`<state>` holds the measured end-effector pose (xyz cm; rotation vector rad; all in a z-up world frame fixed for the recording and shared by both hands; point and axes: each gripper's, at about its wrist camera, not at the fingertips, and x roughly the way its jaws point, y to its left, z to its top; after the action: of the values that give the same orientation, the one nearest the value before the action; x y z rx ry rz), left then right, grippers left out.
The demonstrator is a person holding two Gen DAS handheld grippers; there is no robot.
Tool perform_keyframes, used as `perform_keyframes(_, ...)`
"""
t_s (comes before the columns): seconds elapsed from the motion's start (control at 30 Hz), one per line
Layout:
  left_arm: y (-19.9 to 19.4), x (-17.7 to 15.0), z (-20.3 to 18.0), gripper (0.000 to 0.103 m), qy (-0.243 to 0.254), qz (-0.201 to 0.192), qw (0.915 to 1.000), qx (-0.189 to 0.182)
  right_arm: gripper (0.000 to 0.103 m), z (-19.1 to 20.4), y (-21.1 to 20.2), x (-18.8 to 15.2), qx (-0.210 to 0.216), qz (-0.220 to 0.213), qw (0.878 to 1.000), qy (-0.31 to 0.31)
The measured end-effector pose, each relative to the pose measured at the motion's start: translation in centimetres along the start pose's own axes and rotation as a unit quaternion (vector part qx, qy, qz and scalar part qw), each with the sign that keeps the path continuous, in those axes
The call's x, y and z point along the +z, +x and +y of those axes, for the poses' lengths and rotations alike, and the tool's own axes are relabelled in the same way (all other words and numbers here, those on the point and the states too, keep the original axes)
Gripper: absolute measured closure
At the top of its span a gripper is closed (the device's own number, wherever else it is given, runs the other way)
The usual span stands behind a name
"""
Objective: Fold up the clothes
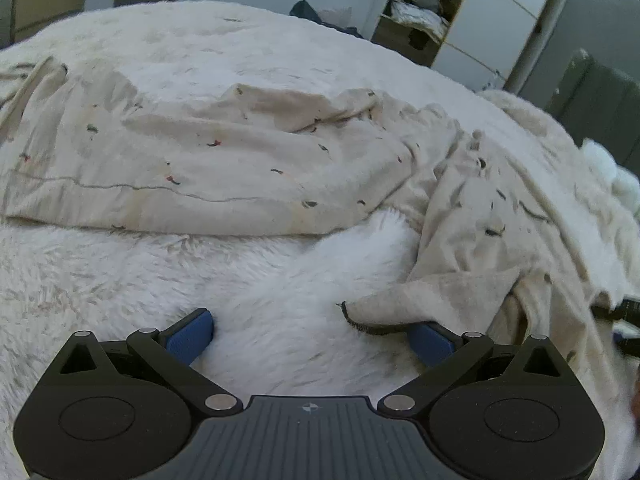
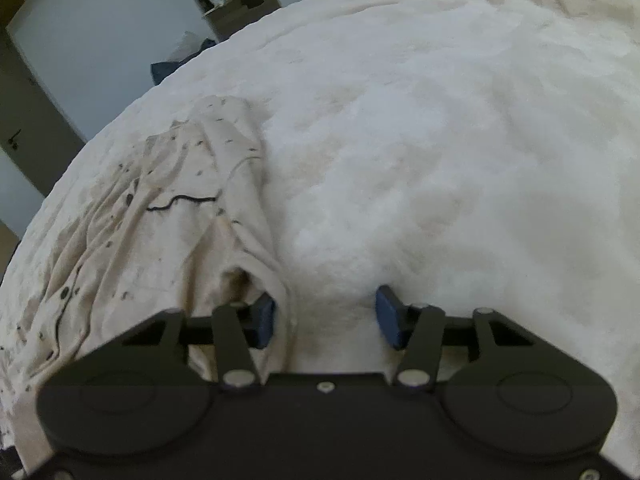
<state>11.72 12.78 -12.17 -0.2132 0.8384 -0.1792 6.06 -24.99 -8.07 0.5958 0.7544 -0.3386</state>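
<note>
Over the fluffy blanket [image 1: 120,280], both tongs [image 1: 310,336] [image 2: 326,318] angled downward, jaws apart.

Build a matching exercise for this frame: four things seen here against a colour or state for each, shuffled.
Things:
1. garment
2. blanket
3. left gripper
4. finger pads

Descriptions:
A. blue
B. fluffy white, covering the bed
C. cream with small dark specks, lying crumpled
D. jaws wide apart, a dark-stitched garment corner lying over one pad

Pairs: 1-C, 2-B, 3-D, 4-A
</note>
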Motion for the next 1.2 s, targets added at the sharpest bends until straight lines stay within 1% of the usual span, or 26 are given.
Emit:
perform_keyframes(0.1, 0.1, 0.0, 0.2, 0.000, -0.005, 0.000, 1.0000, -0.001, 0.049, 2.0, 0.0, -0.9, 0.013, 0.021, 0.998, -0.061)
perform_keyframes(0.2, 0.2, 0.0, 0.4, 0.000, -0.007, 0.000, 1.0000, -0.004, 0.047, 3.8, -0.5, -3.5, 0.010, 0.043, 0.989, -0.139)
perform_keyframes(0.27, 0.2, -0.1, 0.4, 0.000, -0.005, 0.000, 1.0000, -0.004, 0.048, 4.0, -1.0, -4.4, 0.012, 0.042, 0.988, -0.151)
perform_keyframes(0.33, 0.2, -0.1, 0.4, 0.000, -0.005, 0.000, 1.0000, -0.005, 0.052, 4.0, -1.7, -5.1, 0.014, 0.035, 0.986, -0.164)
perform_keyframes(0.4, 0.3, -0.1, 0.3, 0.000, -0.005, 0.000, 1.0000, -0.004, 0.064, 4.0, -2.1, -5.4, 0.008, 0.027, 0.981, -0.194)
perform_keyframes(0.43, 0.3, -0.1, 0.3, 0.000, -0.004, 0.000, 1.0000, -0.003, 0.077, 4.1, -2.2, -5.4, -0.003, 0.023, 0.975, -0.220)
perform_keyframes(0.47, 0.4, -0.1, 0.3, 0.000, -0.003, 0.000, 1.0000, -0.001, 0.093, 4.3, -2.3, -5.2, -0.018, 0.020, 0.968, -0.249)
perform_keyframes(0.5, 0.4, -0.1, 0.2, 0.000, -0.001, 0.000, 1.0000, -0.001, 0.099, 4.6, -2.1, -4.9, -0.029, 0.019, 0.964, -0.265)
perform_keyframes(0.53, 0.4, -0.1, 0.2, 0.000, -0.001, 0.000, 1.0000, -0.001, 0.101, 5.0, -1.9, -4.2, -0.047, 0.020, 0.957, -0.287)
perform_keyframes(0.63, 0.3, -0.1, 0.4, 0.000, -0.003, 0.000, 1.0000, -0.005, 0.102, 5.7, -1.2, -1.4, -0.101, 0.021, 0.929, -0.356)
perform_keyframes(0.67, 0.2, -0.1, 0.5, 0.000, -0.006, -0.001, 1.0000, -0.007, 0.102, 6.0, -1.0, -0.4, -0.118, 0.015, 0.920, -0.374)
perform_keyframes(0.7, 0.2, -0.1, 0.5, 0.000, -0.008, -0.001, 0.9999, -0.008, 0.102, 6.2, -0.9, 0.6, -0.136, 0.006, 0.910, -0.391)
perform_keyframes(0.77, 0.2, 0.0, 0.7, 0.000, -0.011, -0.001, 0.9999, -0.011, 0.102, 7.0, -1.1, 4.3, -0.193, -0.034, 0.884, -0.425)
perform_keyframes(0.8, 0.2, 0.0, 0.7, 0.000, -0.012, -0.001, 0.9999, -0.012, 0.102, 7.4, -1.3, 5.4, -0.212, -0.050, 0.874, -0.434)
perform_keyframes(0.83, 0.2, 0.0, 0.8, 0.000, -0.013, -0.001, 0.9998, -0.013, 0.101, 8.1, -1.8, 7.0, -0.245, -0.083, 0.857, -0.446)
perform_keyframes(0.9, 0.2, 0.1, 0.8, 0.000, -0.017, 0.000, 0.9997, -0.015, 0.101, 9.4, -2.8, 9.3, -0.304, -0.149, 0.816, -0.469)
perform_keyframes(0.93, 0.2, 0.1, 0.9, 0.000, -0.021, 0.000, 0.9996, -0.017, 0.096, 9.8, -3.1, 9.6, -0.319, -0.168, 0.802, -0.477)
perform_keyframes(0.97, 0.0, 0.3, 1.1, 0.000, -0.029, 0.000, 0.9994, -0.020, 0.084, 10.1, -3.3, 9.6, -0.329, -0.181, 0.790, -0.484)
perform_keyframes(1.0, -0.1, 0.4, 1.3, 0.000, -0.037, -0.001, 0.9990, -0.024, 0.076, 10.1, -3.2, 9.2, -0.332, -0.184, 0.784, -0.491)
perform_keyframes(1.03, -0.2, 0.6, 1.7, 0.000, -0.056, -0.003, 0.9979, -0.034, 0.065, 9.9, -2.7, 8.3, -0.328, -0.167, 0.782, -0.503)
perform_keyframes(1.07, -0.2, 0.6, 1.9, 0.000, -0.066, -0.002, 0.9971, -0.038, 0.060, 9.5, -2.0, 7.3, -0.322, -0.145, 0.780, -0.516)
perform_keyframes(1.13, -0.1, 0.7, 2.3, 0.000, -0.079, -0.001, 0.9959, -0.043, 0.057, 8.2, -0.7, 4.7, -0.299, -0.092, 0.793, -0.522)
perform_keyframes(1.17, -0.1, 0.7, 2.4, 0.000, -0.082, 0.000, 0.9956, -0.045, 0.056, 7.1, 0.1, 2.6, -0.279, -0.058, 0.807, -0.518)
perform_keyframes(1.2, -0.1, 0.7, 2.4, 0.000, -0.081, 0.000, 0.9956, -0.046, 0.056, 6.5, 0.6, 1.5, -0.269, -0.040, 0.813, -0.514)
